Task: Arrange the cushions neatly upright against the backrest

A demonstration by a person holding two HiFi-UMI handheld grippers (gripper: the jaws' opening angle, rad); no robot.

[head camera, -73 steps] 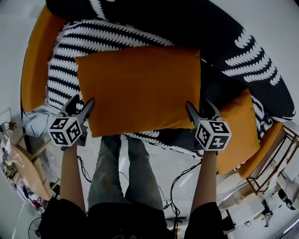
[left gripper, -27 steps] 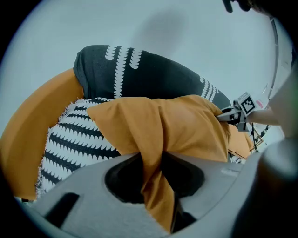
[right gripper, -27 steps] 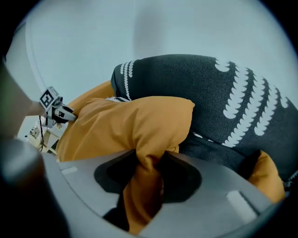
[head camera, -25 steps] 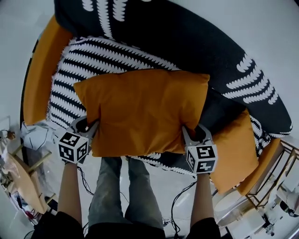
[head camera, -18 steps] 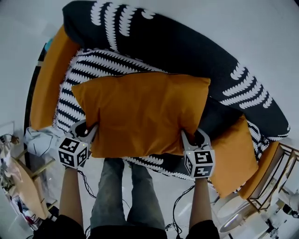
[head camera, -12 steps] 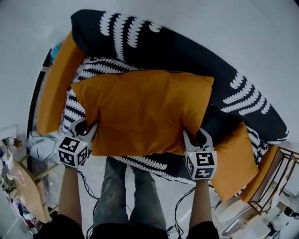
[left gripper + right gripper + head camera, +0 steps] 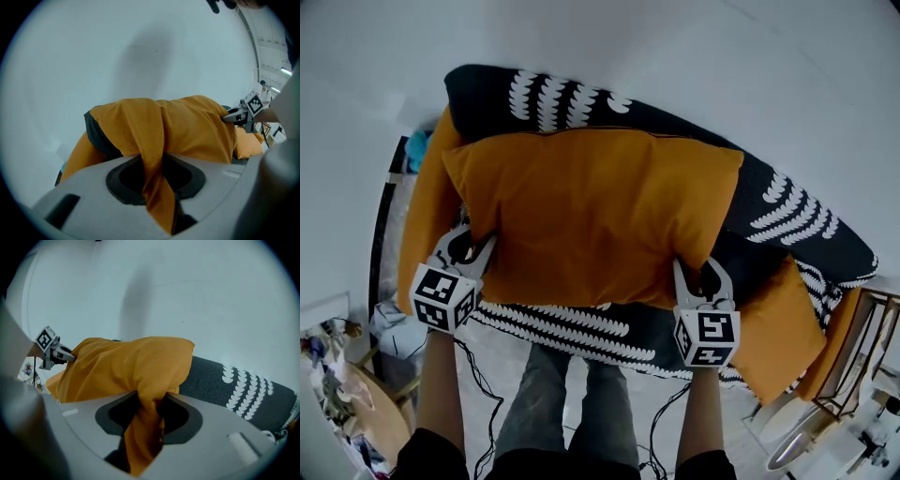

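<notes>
Patterned sofa point(image 7: 787, 216); left claw point(image 7: 472, 246), right claw point(image 7: 701, 277) pinch cushion point(image 7: 591, 216), seemingly aloft.

White wall point(image 7: 694, 56), black cables point(image 7: 659, 417), cluttered wooden table point(image 7: 380, 420) at lower left

Dim, even light; fisheye curving with dark vignetted corners, soft wall shadows.
</notes>
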